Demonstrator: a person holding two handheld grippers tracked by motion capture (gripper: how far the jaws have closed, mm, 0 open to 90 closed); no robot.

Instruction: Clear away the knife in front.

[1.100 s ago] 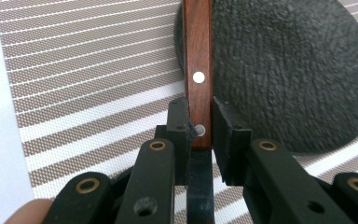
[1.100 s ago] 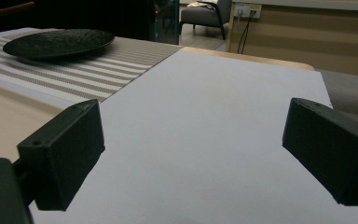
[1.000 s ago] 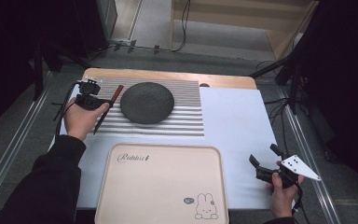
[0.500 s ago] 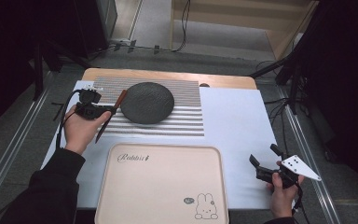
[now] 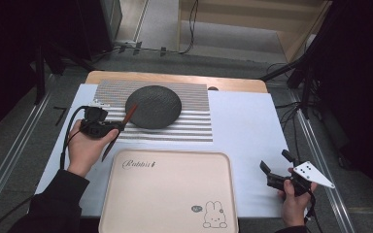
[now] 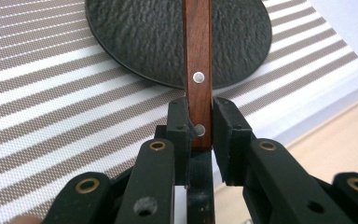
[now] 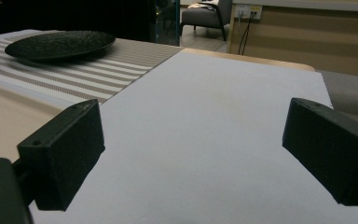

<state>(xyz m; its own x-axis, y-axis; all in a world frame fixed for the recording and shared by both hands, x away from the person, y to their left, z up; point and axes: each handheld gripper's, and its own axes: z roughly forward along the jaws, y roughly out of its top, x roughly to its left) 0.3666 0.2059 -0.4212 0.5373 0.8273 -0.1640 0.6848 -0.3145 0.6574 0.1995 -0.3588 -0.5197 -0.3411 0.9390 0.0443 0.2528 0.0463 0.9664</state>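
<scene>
The wooden-handled utensil point(image 6: 198, 70), clamped in the left gripper point(image 5: 108, 127), has been carried from the striped mat's point(image 5: 194, 127) far-left corner toward the beige tray point(image 5: 167, 194), suggesting placement there next. It now hangs by the black plate's point(image 5: 153, 106) left edge. The right gripper point(image 5: 278, 169) rests at the worktop's right, jaws wide and empty.

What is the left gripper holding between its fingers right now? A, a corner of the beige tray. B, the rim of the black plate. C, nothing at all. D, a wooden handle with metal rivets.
D: the left gripper is shut on the wooden handle, whose rivets show above the black plate.
</scene>
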